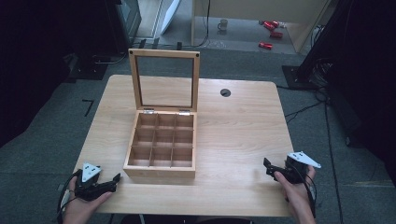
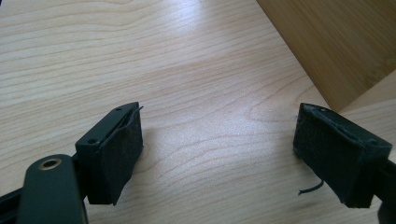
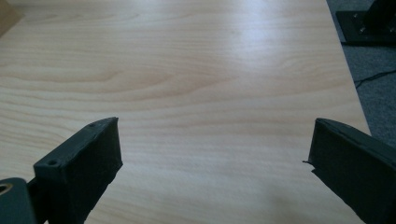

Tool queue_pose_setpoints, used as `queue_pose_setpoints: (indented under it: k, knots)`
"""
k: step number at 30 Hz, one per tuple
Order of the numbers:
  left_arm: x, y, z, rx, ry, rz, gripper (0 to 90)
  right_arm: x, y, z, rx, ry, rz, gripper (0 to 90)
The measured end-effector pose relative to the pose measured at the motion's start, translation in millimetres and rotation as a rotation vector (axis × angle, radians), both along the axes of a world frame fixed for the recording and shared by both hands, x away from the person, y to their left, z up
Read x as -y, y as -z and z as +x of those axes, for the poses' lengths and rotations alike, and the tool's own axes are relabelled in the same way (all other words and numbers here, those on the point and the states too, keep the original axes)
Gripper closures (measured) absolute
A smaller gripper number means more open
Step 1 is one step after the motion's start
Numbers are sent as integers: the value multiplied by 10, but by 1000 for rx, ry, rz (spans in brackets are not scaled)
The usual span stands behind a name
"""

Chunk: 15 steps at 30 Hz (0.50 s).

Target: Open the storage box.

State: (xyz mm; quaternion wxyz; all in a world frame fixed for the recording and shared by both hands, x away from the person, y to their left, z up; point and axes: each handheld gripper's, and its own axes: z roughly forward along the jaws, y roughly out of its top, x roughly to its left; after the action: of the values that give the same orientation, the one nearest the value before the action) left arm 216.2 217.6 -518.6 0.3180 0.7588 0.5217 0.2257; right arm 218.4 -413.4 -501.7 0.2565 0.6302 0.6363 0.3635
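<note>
**Spotter:** Jaws on both sides stand spread wide with nothing between them. Your left gripper (image 1: 106, 184) rests at the near left corner of the bench (image 1: 243, 140), and your right gripper (image 1: 271, 168) rests near the near right edge, each held in a hand.

**Operator:** Why park them so far apart?

**Spotter:** My guess is that it keeps the middle free. The wooden box (image 1: 161, 149) sits between your two sets of jaws, closer to the left pair. In the left gripper view its side wall (image 2: 336, 42) lies ahead of the jaws and off toward the right one, near but not touching.

**Operator:** And the right side?

**Spotter:** Ahead of your right jaws is bare bench top (image 3: 196, 84). A corner of the box just peeks in at the far left of that view, well apart from you.

**Operator:** How does the box stand?

**Spotter:** Its glass lid (image 1: 164, 79) is swung up on the far hinges and stands about upright, so the nine compartments (image 1: 162, 147) are open to you from above. They look empty, as far as I can tell from the high view.

**Operator:** So the lid is the thing to deal with?

**Spotter:** Likely. It stands beyond the box body from both sets of jaws, so you would reach over or around the compartments to get at it.
</note>
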Motion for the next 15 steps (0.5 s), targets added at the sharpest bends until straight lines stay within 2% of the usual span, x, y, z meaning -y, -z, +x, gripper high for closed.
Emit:
queue_pose_setpoints:
  k: [9, 10, 11, 15]
  knots:
    - [0, 0, 0, 0, 0, 0, 162, 140, 146, -171, -31, 26, -36, 25]
    - [1, 0, 0, 0, 0, 0, 162, 145, 187, -193, -46, 28, -61, 25]
    - [1, 0, 0, 0, 0, 0, 162, 145, 187, -193, -46, 28, -61, 25]
    - [0, 0, 0, 0, 0, 0, 162, 89, 222, -196, -63, 14, -116, 25]
